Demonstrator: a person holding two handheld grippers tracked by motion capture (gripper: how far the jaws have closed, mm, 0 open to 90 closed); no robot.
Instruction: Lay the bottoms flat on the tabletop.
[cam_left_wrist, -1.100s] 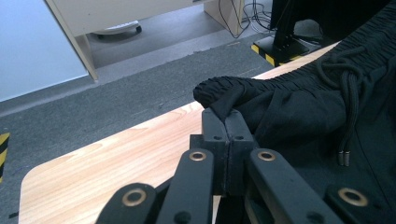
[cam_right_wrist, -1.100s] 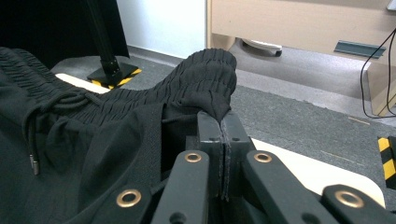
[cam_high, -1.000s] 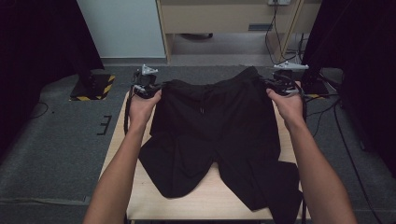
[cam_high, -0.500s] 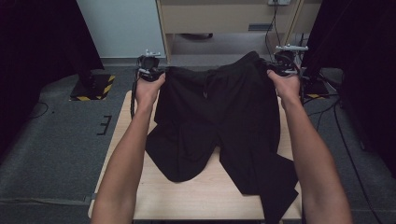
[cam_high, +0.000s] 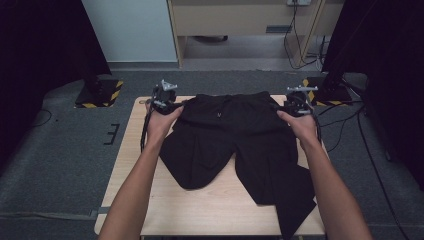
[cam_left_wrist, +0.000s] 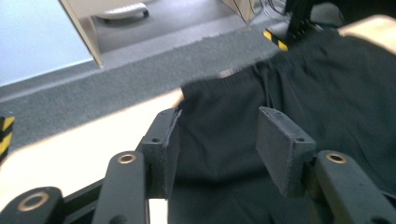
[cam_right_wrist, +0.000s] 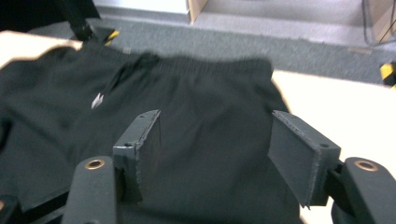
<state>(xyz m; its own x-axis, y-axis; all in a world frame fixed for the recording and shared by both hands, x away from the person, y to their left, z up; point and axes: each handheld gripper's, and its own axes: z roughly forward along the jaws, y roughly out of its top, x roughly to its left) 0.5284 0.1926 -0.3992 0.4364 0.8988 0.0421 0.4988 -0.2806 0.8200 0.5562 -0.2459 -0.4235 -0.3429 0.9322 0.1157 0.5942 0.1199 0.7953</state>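
The black trousers (cam_high: 235, 140) lie flat on the counter (cam_high: 210, 210), waistband toward 12 o'clock at the far edge and legs running back toward 6 o'clock, so the long axis runs far-to-near and the right-hand leg trails off the near edge at about 5 o'clock. The left gripper (cam_high: 164, 102) sits at the waistband's 9 o'clock corner, the right gripper (cam_high: 295, 104) at its 3 o'clock corner; each hand is equally close to its own corner. Both sets of fingers have just been opening and now stand released, apart from the cloth: in the left gripper view the left gripper (cam_left_wrist: 217, 140) has fabric lying beneath the gap but no pad pressing it, and the right gripper (cam_right_wrist: 217, 154) reads the same. The gripper views are slightly blurred, so a light brush of cloth against one finger (cam_left_wrist: 166, 140) cannot be ruled out. Any fold would likely turn on that waistband line running 9 to 3 o'clock.
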